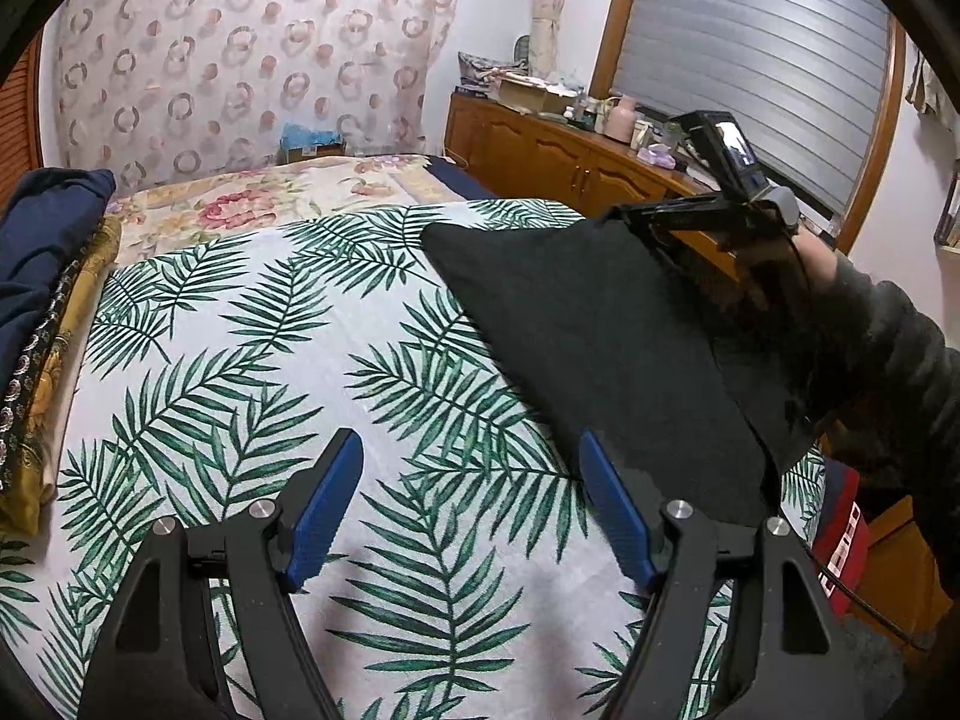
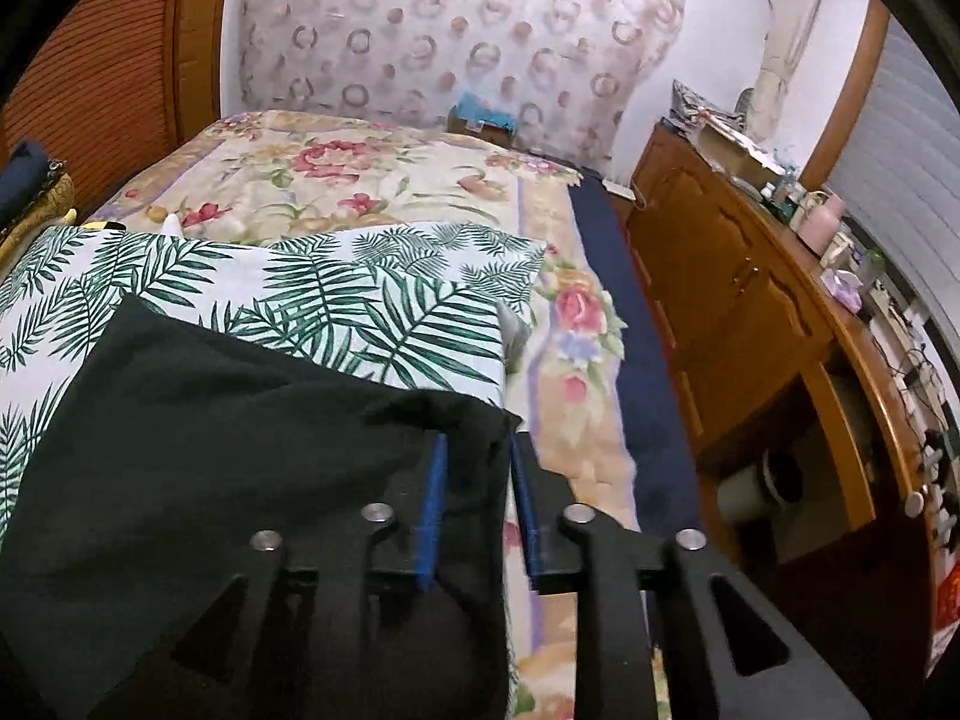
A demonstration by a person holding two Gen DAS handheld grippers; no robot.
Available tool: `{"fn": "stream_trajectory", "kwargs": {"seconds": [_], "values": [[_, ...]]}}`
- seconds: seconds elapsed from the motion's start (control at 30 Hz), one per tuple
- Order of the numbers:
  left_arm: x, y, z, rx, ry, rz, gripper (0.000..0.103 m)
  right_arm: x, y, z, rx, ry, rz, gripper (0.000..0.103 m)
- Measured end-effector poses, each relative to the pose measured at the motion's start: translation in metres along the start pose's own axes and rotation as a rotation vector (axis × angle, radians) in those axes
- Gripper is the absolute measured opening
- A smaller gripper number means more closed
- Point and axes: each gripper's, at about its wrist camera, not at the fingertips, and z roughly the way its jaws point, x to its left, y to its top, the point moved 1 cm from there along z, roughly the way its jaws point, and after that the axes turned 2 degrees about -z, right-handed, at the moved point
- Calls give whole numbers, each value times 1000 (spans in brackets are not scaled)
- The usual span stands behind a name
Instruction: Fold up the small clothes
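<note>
A dark green-black garment [image 1: 606, 336] lies on the leaf-print cloth [image 1: 288, 360], partly lifted at its right side. My left gripper [image 1: 471, 462] is open and empty above the cloth, its right finger [image 1: 612, 510] at the garment's near edge. My right gripper [image 1: 720, 228] is seen from the left wrist view at the garment's far right edge. In the right wrist view my right gripper [image 2: 477, 480] is shut on the garment [image 2: 210, 420], pinching its corner between the blue pads [image 2: 433, 498].
The leaf-print cloth [image 2: 360, 294] covers a floral bedspread [image 2: 336, 174]. Folded dark blue and gold fabrics [image 1: 42, 276] are stacked at the left. A wooden cabinet [image 2: 738, 312] with clutter stands right of the bed. A patterned curtain [image 1: 240, 60] hangs behind.
</note>
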Motion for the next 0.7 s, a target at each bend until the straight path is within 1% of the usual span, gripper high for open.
{"fn": "stream_trajectory", "kwargs": {"seconds": [0.07,0.13,0.2,0.37,0.53,0.6,0.7], "values": [[-3,-1,0,4,-3,5,75,-3,-5,-17,-13,3,21,52],[-6,-3,0,8,-8,10,75,-5,-15,-34,-32,7,30,52],[-12,-6,0,19,-20,19,76,1,-30,-51,-32,33,34,52],[-24,-14,1,41,-30,42,76,34,-76,-93,-6,176,-15,52],[-31,-19,5,59,-43,49,76,69,-111,-111,41,306,-40,52],[-34,-21,7,67,-48,52,76,78,-116,-112,46,326,-50,52],[-38,-24,10,80,-57,58,76,84,-118,-106,58,314,-65,52]]}}
